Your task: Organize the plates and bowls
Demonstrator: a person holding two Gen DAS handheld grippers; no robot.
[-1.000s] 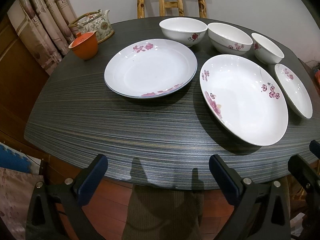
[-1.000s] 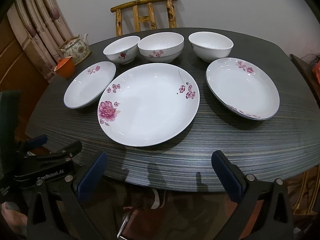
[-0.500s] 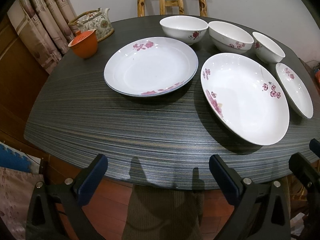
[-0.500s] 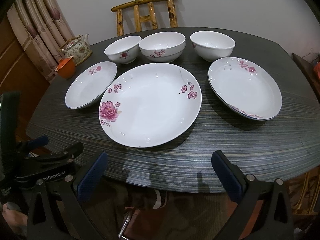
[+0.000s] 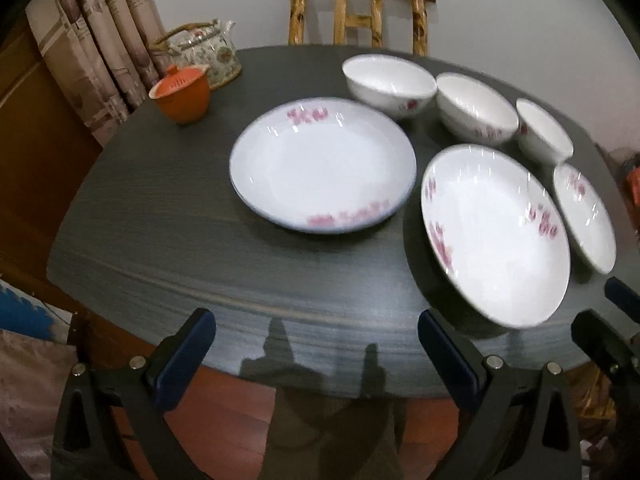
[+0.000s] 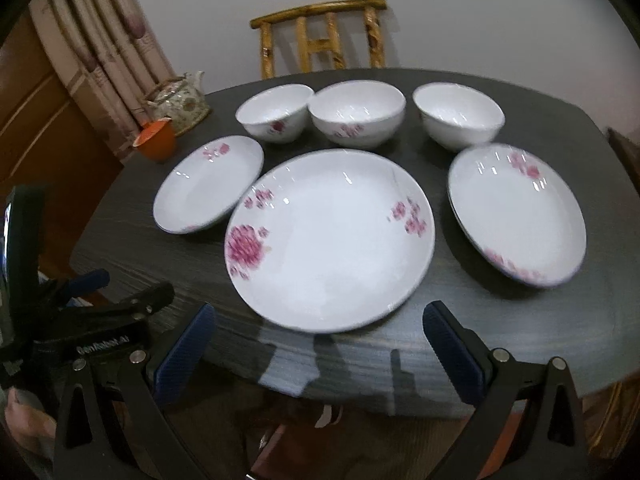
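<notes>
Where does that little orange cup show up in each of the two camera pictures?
Left wrist view: the orange cup sits upper left, at the table's far left edge, in front of the teapot.
Right wrist view: the orange cup is left of centre, just beyond the small left plate.
Shared landmark: the wooden chair behind the table.

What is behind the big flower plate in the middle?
Behind the big plate stand three white bowls in a row, all looking empty. Farther back is a wooden chair.
</notes>
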